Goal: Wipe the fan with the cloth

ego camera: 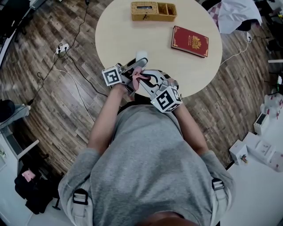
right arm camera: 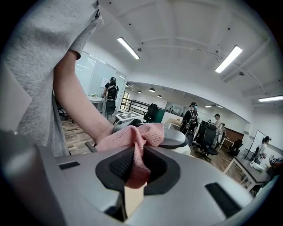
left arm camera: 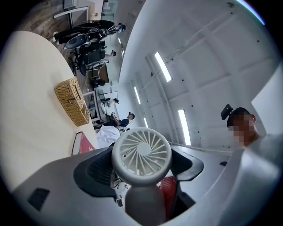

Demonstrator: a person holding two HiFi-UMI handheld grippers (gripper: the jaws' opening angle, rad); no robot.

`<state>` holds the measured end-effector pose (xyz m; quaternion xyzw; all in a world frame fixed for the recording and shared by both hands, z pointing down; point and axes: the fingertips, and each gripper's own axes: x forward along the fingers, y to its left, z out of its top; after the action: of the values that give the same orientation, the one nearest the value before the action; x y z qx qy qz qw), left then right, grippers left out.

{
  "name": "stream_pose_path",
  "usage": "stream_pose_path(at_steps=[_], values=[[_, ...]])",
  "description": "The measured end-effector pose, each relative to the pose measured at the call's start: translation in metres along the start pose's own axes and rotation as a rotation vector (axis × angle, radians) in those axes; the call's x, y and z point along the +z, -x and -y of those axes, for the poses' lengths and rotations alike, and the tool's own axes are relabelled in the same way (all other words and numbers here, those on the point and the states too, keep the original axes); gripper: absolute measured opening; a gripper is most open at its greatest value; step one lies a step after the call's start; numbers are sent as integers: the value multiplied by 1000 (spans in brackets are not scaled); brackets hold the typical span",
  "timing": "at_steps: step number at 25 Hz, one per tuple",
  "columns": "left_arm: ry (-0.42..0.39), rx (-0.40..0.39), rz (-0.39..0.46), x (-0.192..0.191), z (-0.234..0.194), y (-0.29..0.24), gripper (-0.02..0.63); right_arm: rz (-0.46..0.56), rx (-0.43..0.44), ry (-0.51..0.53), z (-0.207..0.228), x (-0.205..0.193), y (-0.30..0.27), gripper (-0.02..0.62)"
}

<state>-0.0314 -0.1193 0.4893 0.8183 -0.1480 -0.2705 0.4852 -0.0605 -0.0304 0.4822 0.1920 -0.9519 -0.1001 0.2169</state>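
Closest to the person's grey-shirted chest, the right tool (right arm camera: 138, 165) has its jaws nearly together. They pinch one fold of a pink woven cloth (right arm camera: 137, 137), whose bunched free end bulges out ahead of the pads. Just beyond, toward 10 o'clock in the head view, the left tool (left arm camera: 141, 171) is clamped on the stem of a small white handheld fan with a round slatted grille (left arm camera: 141, 152). The grille faces back along the jaws. Both tools hang at the 6 o'clock edge of the round cream bench (ego camera: 132, 35). Whether cloth and fan touch, I cannot tell. Farther off, a red book with gold print (ego camera: 189, 41) lies at about 2 o'clock and a wicker basket (ego camera: 153, 11) at 12 o'clock.

Likely trouble: the bite on the cloth is narrow, so dragging it over the slats could snag the weave and pull it free. Pressing on the grille could also twist the rounded stem in the left tool. Anything dropped here may miss the bench and hit the wood floor (ego camera: 66, 110).
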Motion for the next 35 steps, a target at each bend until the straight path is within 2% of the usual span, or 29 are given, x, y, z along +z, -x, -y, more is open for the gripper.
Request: stream_pose_path(at_steps=[6, 14, 21, 25, 31, 35], values=[[-2, -6, -5, 1, 2, 2, 373, 22, -25, -14, 3, 2, 1, 41], [-30, 14, -23, -2, 3, 11, 373, 79, -83, -124, 7, -3, 7, 43], [-144, 91, -50, 2, 4, 14, 373, 70, -124, -205, 22, -16, 17, 43], [-191, 129, -83, -1, -1, 17, 373, 31, -137, -193, 25, -31, 19, 43], [-242, 158, -112, -4, -7, 21, 373, 14, -212, -271, 49, -52, 30, 43], [-320, 207, -184, -14, -15, 21, 373, 4, -258, -302, 64, -64, 37, 43]])
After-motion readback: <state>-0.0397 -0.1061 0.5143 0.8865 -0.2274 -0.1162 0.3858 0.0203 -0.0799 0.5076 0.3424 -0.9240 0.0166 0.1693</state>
